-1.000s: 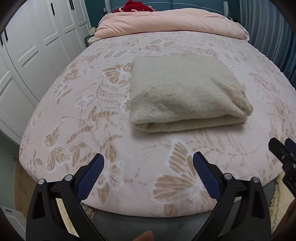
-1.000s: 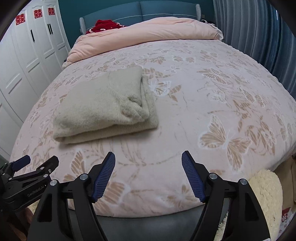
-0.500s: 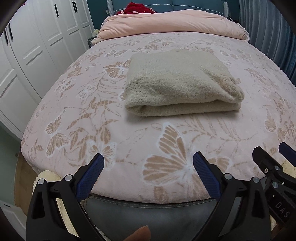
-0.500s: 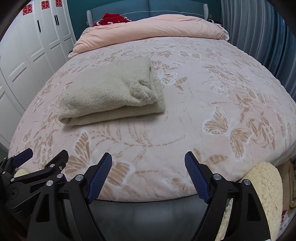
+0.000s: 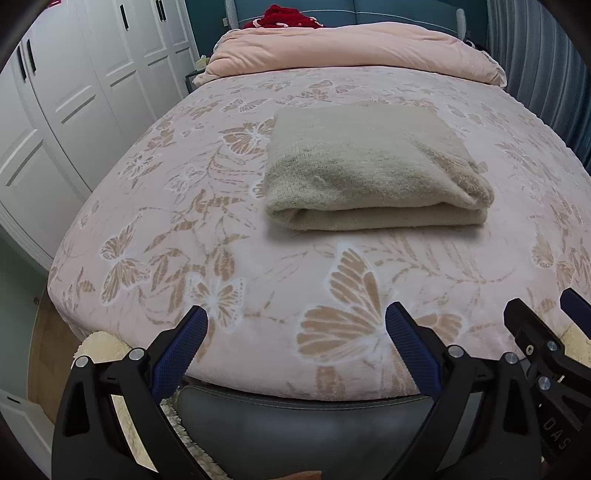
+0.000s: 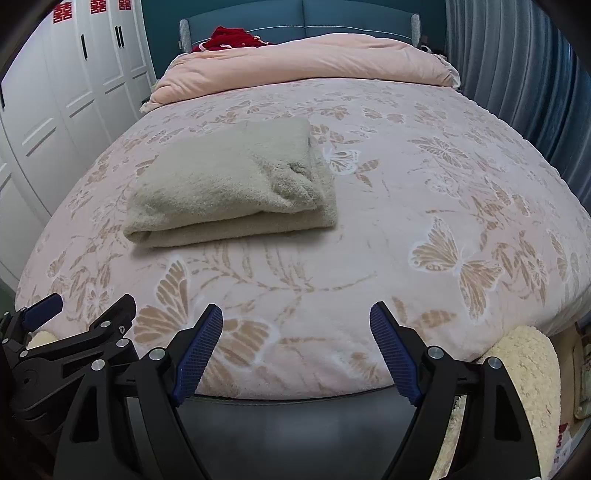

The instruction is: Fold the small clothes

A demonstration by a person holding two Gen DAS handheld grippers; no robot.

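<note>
Folded beige garment (image 5: pixel 373 173) sits flat on the butterfly-print bed (image 5: pixel 229 258), toward the middle. Left gripper (image 5: pixel 295 332) and right gripper (image 6: pixel 295 332) hang over the near edge, well short of it, jaws spread wide and empty. Probably a sweater, hard to say.

Folded garment (image 5: pixel 369 166) plain beige, fuzzy knit, no print; bed cover (image 5: pixel 258 258) pale pink with tan and white butterflies and leafy sprays; rolled quilt (image 5: pixel 351 51) at the head plain salmon pink, a bright red cloth (image 5: pixel 284 16) behind it against a teal headboard (image 6: pixel 303 18). Wardrobe doors (image 6: pixel 74 74) white with black handles and red paper emblems (image 6: pixel 98 5) near the top; curtain (image 6: pixel 517 74) blue-grey; rug (image 6: pixel 524 369) cream, shaggy. Left tool (image 5: pixel 295 339) and right tool (image 6: pixel 295 339) both black with dark blue ribbed pads (image 6: pixel 199 343).
</note>
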